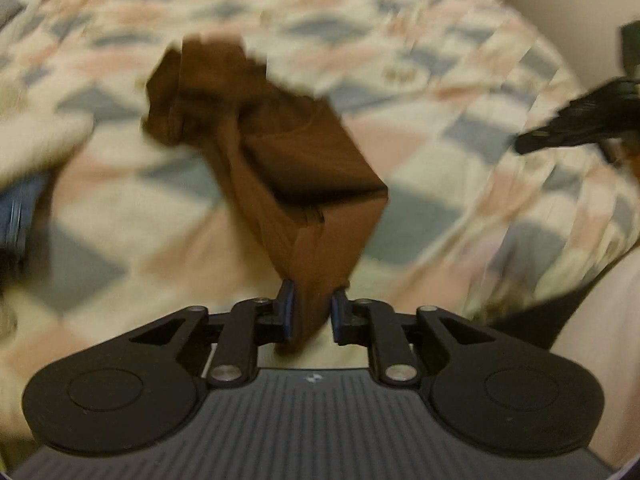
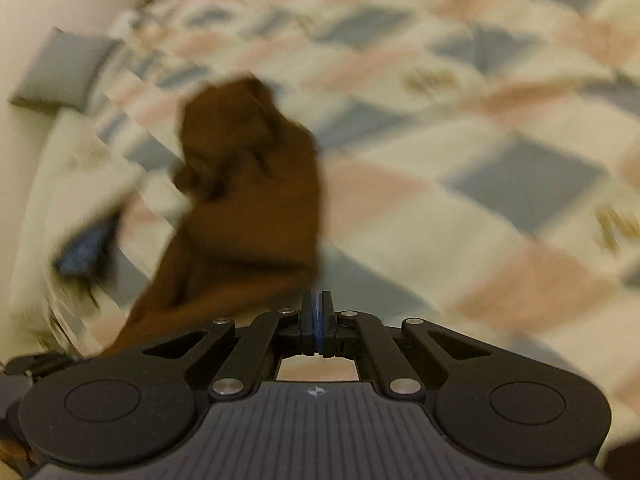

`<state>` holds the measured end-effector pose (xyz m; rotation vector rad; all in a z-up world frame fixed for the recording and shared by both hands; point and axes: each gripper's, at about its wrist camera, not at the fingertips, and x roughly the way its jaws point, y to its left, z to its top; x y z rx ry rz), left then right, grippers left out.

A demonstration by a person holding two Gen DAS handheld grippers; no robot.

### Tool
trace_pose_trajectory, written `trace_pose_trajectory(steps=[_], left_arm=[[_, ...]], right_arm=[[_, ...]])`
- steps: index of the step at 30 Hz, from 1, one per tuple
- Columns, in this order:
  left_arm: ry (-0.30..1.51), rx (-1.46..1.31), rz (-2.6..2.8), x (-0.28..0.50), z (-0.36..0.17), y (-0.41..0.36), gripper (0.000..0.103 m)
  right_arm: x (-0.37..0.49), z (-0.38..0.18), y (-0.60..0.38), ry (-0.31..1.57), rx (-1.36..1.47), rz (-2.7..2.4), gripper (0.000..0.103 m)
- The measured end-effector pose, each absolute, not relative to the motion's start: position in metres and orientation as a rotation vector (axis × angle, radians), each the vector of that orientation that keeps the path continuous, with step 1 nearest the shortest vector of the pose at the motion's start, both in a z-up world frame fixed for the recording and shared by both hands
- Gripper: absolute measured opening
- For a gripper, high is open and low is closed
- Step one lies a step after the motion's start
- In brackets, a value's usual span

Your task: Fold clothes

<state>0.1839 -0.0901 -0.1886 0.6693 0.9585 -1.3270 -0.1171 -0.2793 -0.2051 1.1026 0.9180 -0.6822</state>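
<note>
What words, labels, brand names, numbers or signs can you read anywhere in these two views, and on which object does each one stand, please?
There are no words or numbers to read.
Left gripper: a small pale emblem on its ribbed body, no letters.
Right gripper: a similar small round emblem, no letters.
Brown garment: no label or print shows.
Patchwork bedspread: only blurred yellowish motifs that cannot be read.

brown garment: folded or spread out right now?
Partly folded: the brown garment hangs doubled in stacked layers from the shut left gripper, far end bunched. Blur hides finer detail.
</note>
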Motion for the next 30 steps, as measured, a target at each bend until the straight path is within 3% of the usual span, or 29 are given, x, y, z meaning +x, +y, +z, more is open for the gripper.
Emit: trace_pose_trajectory(steps=[2,4,9,14,17,19,21,22,23,24,25,27,30], left_arm=[[0.972,0.684,-1.292,0.171,-0.195,-0.085,0.02],[0.985,0.699,-1.258,0.157,-0.201,-0.08,0.025],[1.015,0.735,-1.171,0.125,-0.217,-0.07,0.028],[0.992,0.739,-1.123,0.133,-0.252,-0.106,0.029],[0.986,0.742,-1.103,0.146,-0.277,-0.122,0.029],[0.985,0.743,-1.077,0.158,-0.291,-0.13,0.029],[0.971,0.734,-1.067,0.173,-0.298,-0.137,0.029],[0.963,0.728,-1.069,0.18,-0.299,-0.143,0.029],[0.955,0.722,-1.071,0.188,-0.3,-0.148,0.029],[0.948,0.716,-1.073,0.195,-0.3,-0.153,0.029],[0.94,0.71,-1.075,0.203,-0.301,-0.159,0.029],[0.924,0.698,-1.078,0.218,-0.302,-0.169,0.029],[0.9,0.68,-1.083,0.241,-0.304,-0.185,0.029]], right_arm=[[-0.131,-0.211,-0.288,0.931,1.067,-0.682,0.015],[-0.131,-0.215,-0.298,0.948,1.002,-0.655,0.042],[-0.07,-0.227,-0.317,0.951,0.702,-0.5,0.05],[0.035,-0.262,-0.326,0.945,0.384,-0.253,0.054],[0.094,-0.296,-0.329,0.963,0.137,-0.132,0.066],[0.124,-0.321,-0.337,0.976,0.071,-0.059,0.081],[0.143,-0.348,-0.347,0.999,0.066,0.016,0.085],[0.146,-0.36,-0.352,1.025,0.089,0.055,0.084],[0.149,-0.372,-0.357,1.053,0.116,0.094,0.075],[0.147,-0.379,-0.361,1.063,0.15,0.127,0.044],[0.139,-0.381,-0.363,1.059,0.175,0.132,0.025],[0.109,-0.37,-0.37,1.055,0.24,0.107,0.004],[0.057,-0.347,-0.38,1.039,0.342,0.029,0.005]])
